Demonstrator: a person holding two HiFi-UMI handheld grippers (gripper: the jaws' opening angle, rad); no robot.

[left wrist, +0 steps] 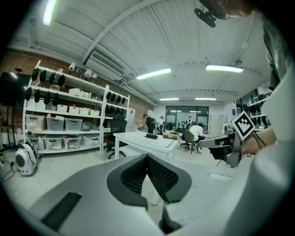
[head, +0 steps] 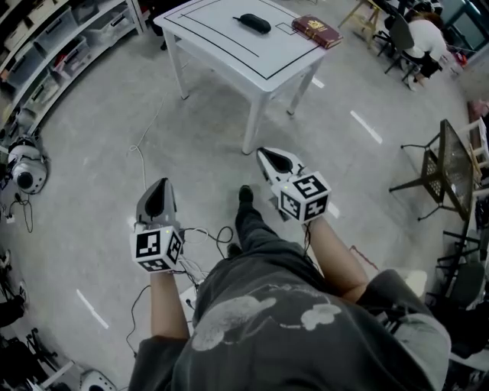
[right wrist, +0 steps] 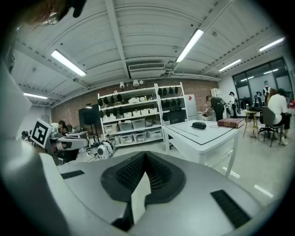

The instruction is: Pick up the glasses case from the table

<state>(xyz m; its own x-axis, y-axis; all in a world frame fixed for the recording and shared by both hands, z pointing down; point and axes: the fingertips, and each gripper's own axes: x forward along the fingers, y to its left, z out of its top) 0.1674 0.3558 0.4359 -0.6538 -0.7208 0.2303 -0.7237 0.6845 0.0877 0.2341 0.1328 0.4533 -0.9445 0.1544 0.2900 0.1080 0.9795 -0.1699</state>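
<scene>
The black glasses case (head: 254,23) lies on the white table (head: 221,53) across the room, next to a red-brown book (head: 317,31). Both grippers hang over the grey floor, well short of the table. My left gripper (head: 158,188) is shut with nothing in it; its pads meet at the tip (left wrist: 147,156). My right gripper (head: 267,156) is also shut and empty (right wrist: 145,155). The glasses case (left wrist: 151,136) is small and distant in the left gripper view. In the right gripper view the glasses case (right wrist: 199,125) sits beside the book (right wrist: 230,122).
Storage shelves (head: 53,46) line the left wall, with a white round machine (head: 27,172) on the floor below. Cables (head: 206,237) trail near the person's feet. A black mesh side table (head: 451,164) stands at the right. A seated person (head: 424,38) is beyond the table.
</scene>
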